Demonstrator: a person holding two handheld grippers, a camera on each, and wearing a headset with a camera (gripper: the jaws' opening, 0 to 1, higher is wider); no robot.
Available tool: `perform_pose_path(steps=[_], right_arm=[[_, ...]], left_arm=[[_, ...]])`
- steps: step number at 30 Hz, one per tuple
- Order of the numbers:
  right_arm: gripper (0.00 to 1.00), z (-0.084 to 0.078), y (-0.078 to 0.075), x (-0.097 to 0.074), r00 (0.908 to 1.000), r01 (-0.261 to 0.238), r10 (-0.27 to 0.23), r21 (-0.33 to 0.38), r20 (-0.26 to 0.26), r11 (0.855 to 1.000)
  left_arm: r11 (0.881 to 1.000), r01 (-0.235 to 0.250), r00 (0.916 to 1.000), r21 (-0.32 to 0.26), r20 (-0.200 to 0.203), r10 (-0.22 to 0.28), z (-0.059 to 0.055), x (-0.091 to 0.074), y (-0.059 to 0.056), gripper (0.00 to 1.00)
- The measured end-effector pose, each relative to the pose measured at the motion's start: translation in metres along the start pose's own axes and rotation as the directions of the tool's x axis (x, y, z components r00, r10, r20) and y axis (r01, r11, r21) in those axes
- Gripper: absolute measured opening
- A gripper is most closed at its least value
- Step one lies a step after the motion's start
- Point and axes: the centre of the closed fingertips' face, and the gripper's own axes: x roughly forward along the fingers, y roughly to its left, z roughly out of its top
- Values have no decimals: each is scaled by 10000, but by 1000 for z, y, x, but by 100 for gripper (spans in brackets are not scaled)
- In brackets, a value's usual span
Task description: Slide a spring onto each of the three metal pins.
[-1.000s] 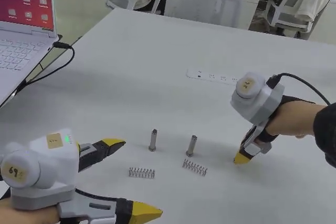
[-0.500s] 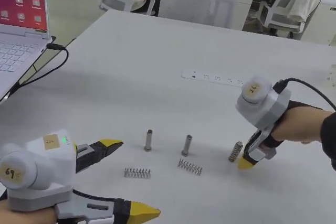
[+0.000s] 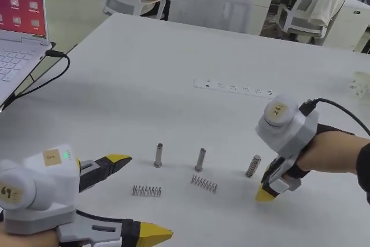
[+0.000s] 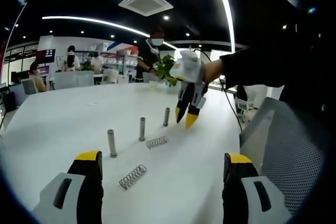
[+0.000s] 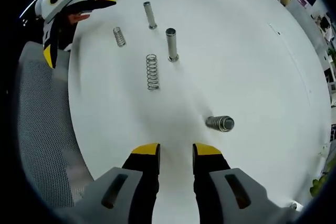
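Two bare metal pins (image 3: 158,155) (image 3: 200,159) stand upright mid-table. A third pin (image 3: 252,166) to their right wears a spring. Two loose springs (image 3: 146,190) (image 3: 204,183) lie flat in front of the bare pins. My right gripper (image 3: 265,195) points down at the table just right of the sprung pin, clear of it. In the right gripper view its jaws (image 5: 176,151) stand a little apart and hold nothing, with the sprung pin (image 5: 220,123) just ahead. My left gripper (image 3: 137,198) is wide open at the near left, and the nearer spring (image 4: 132,176) lies ahead between its jaws.
A laptop (image 3: 17,21) with a black cable (image 3: 43,79) sits at the far left. A white power strip (image 3: 234,89) lies beyond the pins. Office chairs (image 3: 211,7) stand along the table's far edge. People stand in the background of the left gripper view.
My right gripper has drawn back toward me from the right pin, which now shows with a spring on it. The left gripper has held still and the head camera has shifted.
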Motion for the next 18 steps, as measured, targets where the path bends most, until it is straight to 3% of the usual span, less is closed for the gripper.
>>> perform_pose_path(steps=[12,18], right_arm=[[23,29,35,3,9986,-344,371,-717,373,9968],[23,52,36,8,9973,-136,210,-1052,702,9944]], left_arm=[[10000,9,10000,69,28,-9,2,-2,-3,92],[9999,28,10000,96,65,-29,3,-2,-4,92]])
